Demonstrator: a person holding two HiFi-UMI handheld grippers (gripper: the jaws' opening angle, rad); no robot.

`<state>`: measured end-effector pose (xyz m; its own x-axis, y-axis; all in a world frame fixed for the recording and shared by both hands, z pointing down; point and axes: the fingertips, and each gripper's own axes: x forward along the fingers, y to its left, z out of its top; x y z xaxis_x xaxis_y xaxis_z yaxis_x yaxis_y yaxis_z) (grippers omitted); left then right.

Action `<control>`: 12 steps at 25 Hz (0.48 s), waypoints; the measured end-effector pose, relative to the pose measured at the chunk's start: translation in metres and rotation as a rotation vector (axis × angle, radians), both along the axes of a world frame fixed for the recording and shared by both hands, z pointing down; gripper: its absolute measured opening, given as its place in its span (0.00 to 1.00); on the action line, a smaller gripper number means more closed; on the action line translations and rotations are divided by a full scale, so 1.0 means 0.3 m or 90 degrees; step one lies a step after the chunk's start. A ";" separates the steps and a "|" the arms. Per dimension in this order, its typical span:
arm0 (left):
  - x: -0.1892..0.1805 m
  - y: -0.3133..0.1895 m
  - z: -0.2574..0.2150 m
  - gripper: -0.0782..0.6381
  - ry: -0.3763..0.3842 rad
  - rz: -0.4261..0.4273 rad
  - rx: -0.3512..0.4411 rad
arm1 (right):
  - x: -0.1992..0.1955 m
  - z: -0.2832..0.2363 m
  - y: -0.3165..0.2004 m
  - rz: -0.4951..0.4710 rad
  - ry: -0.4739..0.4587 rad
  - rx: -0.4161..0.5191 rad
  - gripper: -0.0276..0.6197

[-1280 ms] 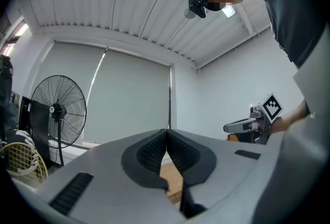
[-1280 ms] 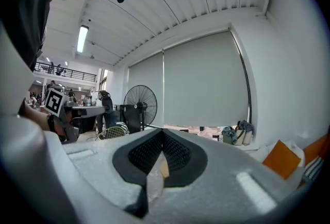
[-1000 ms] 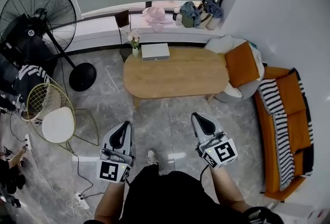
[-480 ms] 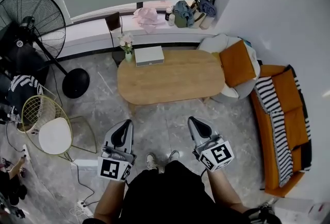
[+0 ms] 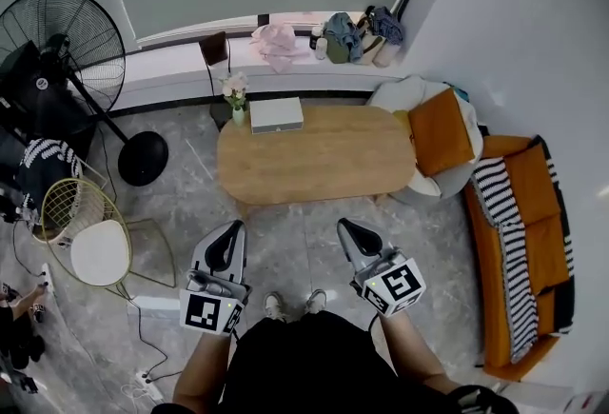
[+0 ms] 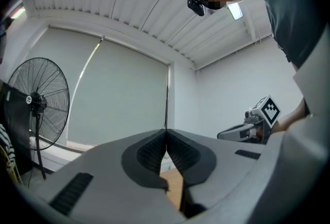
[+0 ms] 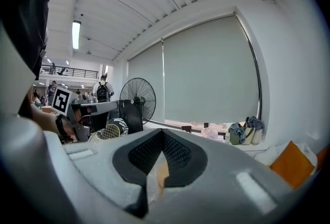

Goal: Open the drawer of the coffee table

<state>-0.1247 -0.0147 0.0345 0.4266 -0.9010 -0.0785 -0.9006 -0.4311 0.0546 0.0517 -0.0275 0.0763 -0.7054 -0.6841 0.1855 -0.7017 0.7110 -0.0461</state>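
The oval wooden coffee table (image 5: 314, 155) stands ahead of me on the grey tiled floor; no drawer shows from above. My left gripper (image 5: 231, 230) hangs short of the table's near edge, at its left part, jaws shut and empty. My right gripper (image 5: 345, 228) is beside it on the right, also shut with nothing held, pointing at the table's near edge. In the left gripper view the closed pads (image 6: 166, 145) meet, with a strip of tabletop (image 6: 175, 189) below them. The right gripper view shows its shut pads (image 7: 163, 147) the same way.
A white box (image 5: 276, 114) and a small flower vase (image 5: 237, 94) sit on the table's far left. A standing fan (image 5: 67, 36) and a wire chair (image 5: 90, 226) are at the left. An orange sofa (image 5: 523, 241) and a cushioned seat (image 5: 428, 136) stand at the right.
Both grippers have come a little closer to the table's near edge, the right one drifting left. The view has shifted as I step forward. Both pairs of jaws stay shut.
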 end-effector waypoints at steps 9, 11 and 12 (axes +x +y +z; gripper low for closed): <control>0.027 -0.057 0.045 0.12 -0.013 -0.022 -0.016 | 0.001 0.024 -0.072 -0.069 0.025 0.010 0.05; 0.052 -0.089 0.069 0.12 -0.018 -0.021 -0.023 | 0.015 0.053 -0.101 -0.073 0.024 0.003 0.05; 0.067 -0.104 0.085 0.12 -0.020 -0.020 -0.030 | 0.023 0.077 -0.112 -0.075 0.022 -0.005 0.05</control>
<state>-0.1047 -0.0459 0.0601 0.4002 -0.9162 -0.0226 -0.9150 -0.4008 0.0453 0.0585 -0.0610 0.0993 -0.7740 -0.5951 0.2162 -0.6144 0.7885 -0.0292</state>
